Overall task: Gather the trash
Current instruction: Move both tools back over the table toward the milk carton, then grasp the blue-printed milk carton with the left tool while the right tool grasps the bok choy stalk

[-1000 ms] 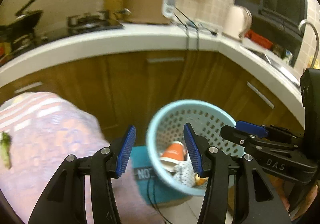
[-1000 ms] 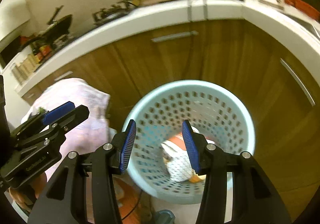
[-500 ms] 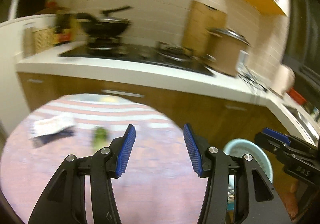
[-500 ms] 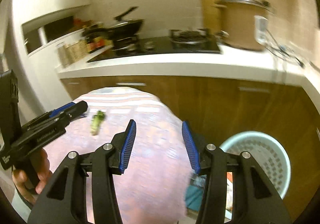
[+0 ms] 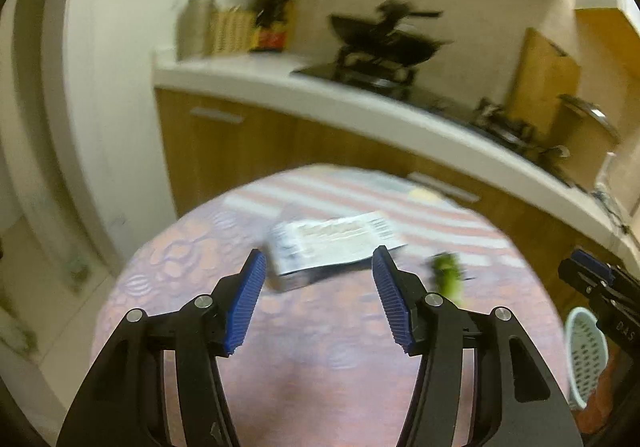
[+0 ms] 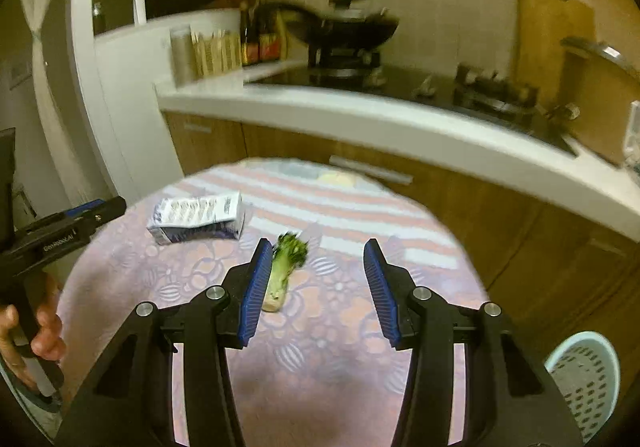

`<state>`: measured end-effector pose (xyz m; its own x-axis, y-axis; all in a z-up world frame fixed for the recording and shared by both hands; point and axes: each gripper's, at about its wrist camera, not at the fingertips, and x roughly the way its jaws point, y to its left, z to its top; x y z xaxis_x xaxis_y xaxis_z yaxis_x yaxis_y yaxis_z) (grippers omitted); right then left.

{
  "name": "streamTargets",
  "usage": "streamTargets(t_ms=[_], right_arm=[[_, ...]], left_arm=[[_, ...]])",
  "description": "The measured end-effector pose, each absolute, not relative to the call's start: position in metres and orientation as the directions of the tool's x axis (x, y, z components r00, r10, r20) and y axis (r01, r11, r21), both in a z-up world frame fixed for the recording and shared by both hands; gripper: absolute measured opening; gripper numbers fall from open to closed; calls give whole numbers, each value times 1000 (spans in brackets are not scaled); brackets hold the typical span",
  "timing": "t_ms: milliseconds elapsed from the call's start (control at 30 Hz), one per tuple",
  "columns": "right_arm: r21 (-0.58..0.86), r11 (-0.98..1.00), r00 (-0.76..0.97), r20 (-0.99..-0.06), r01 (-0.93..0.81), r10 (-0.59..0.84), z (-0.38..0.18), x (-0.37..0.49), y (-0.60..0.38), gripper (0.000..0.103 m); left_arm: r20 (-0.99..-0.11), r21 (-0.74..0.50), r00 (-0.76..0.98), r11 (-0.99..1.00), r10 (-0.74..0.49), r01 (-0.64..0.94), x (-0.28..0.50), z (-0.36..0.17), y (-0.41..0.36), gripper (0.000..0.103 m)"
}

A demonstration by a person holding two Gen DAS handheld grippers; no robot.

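A crushed white and blue carton (image 5: 332, 247) lies on the round table with its pink patterned cloth (image 5: 312, 367). My left gripper (image 5: 318, 299) is open and empty, hovering just short of the carton. A green vegetable stalk (image 6: 284, 271) lies on the cloth; it also shows blurred in the left wrist view (image 5: 448, 273). My right gripper (image 6: 314, 291) is open and empty above the table, its left finger beside the stalk. The carton (image 6: 198, 219) lies farther back left in the right wrist view. A light blue perforated trash basket (image 6: 584, 379) stands on the floor at the right.
Wooden cabinets under a white counter (image 6: 400, 123) curve behind the table. A wok (image 6: 348, 31) sits on the stove, with bottles and jars to its left. The basket also shows in the left wrist view (image 5: 586, 355). The left gripper shows at the left edge of the right wrist view (image 6: 64, 231).
Both grippers have swung left from over the trash basket to over the table. The carton and the stalk now lie in front of them. Both stay open and empty.
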<state>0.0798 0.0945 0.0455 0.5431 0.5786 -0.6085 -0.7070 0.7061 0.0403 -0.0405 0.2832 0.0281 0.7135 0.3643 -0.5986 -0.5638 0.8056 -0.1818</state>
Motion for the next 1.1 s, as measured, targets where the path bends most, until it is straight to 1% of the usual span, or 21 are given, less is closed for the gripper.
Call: streamTargets(t_ms=[67,200,367,433,467,500,567,667,733,833,867,900,967,1000,1033,1067,1100], right_arm=[[45,704,520,-641,-709,565,26,85,112,44],[79,695,448,-712,-714,541,-14,94,132,44],[73,678,396,-764,-732,509,-43,97,157,44],[56,670,388,-779,-740,492,-49,97,165,44],[47,672,388,-787,-739,480,-52,98,167,40],[40,677,396,-785,-735,476,-52,98,167,32],[67,686,390,-781,-725,489,-52,103,162,26],[141,693,363,-769,-707,526,-51,110,153,25],[156,695,361,-763,-702,536,-50,111,148,25],[153,695,366,-760,-703,537,-48,109,149,25],[152,694,367,-759,-703,538,-48,109,149,25],[152,694,369,-757,-704,539,-48,108,148,25],[153,694,368,-757,-704,540,-48,110,149,25],[154,693,367,-757,-704,541,-49,110,149,25],[157,692,364,-757,-705,542,-49,111,150,25],[160,691,362,-757,-705,544,-49,111,149,25],[163,691,360,-757,-704,545,-49,110,149,25]], left_arm=[[-631,-194,692,792,351,-579,-35,13,299,54],[-688,-220,661,782,299,-583,-17,-14,315,58],[-715,-220,656,813,242,-539,2,-28,314,58],[-713,-244,669,821,209,-516,6,-31,313,58],[-708,-256,679,826,194,-503,7,-31,312,58],[-697,-281,698,834,162,-475,7,-30,310,58],[-686,-320,720,847,102,-425,8,-31,305,58],[-667,-362,745,876,-6,-318,13,-29,285,58],[-669,-345,743,899,-35,-269,13,-25,268,58],[-674,-312,739,917,-28,-250,3,-21,256,58],[-676,-301,737,916,-10,-264,-1,-20,256,58],[-671,-277,740,912,41,-301,-7,-17,258,58],[-658,-223,740,902,140,-369,-12,-9,266,64],[-653,-200,737,898,175,-391,-8,-5,271,75],[-651,-151,723,893,233,-424,-3,-3,276,82],[-652,-132,718,895,245,-426,0,-1,278,83],[-665,-114,710,909,231,-402,10,-5,281,85]])
